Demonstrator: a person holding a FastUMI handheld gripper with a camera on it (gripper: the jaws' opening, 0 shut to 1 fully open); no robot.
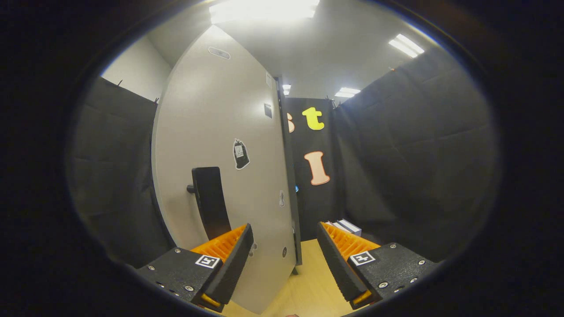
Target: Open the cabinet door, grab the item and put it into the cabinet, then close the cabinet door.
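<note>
Jaws: the gripper (pixel 284 259) points level at the cabinet door (pixel 220 145); its jaws stand wide apart and hold nothing, and the door's free edge lies in the gap between them.
Fingers: the left finger (pixel 224 259) lies just in front of the door's face, below the handle; whether it touches the door I cannot tell. The right finger (pixel 348 259) stands clear of the door, over the surface.
Cabinet door: a tall, flat, smooth pale grey panel, swung partly open so that it shows at an angle.
Handle: a dark, flat, gently curved bar handle (pixel 210 200) standing off the door on a short peg, just above the left finger.
Stickers: a black bag-shaped sticker (pixel 240 154) to the right of the handle, with smaller marks near the door's free edge.
Item: a small stack of white, box-like things (pixel 348 226) lies to the right of the door, just beyond the right finger; what they are I cannot tell.
Surface: pale wood surface (pixel 308 281) under the door's free edge.
Surroundings: black cloth walls (pixel 410 167) to the door's right and left.
</note>
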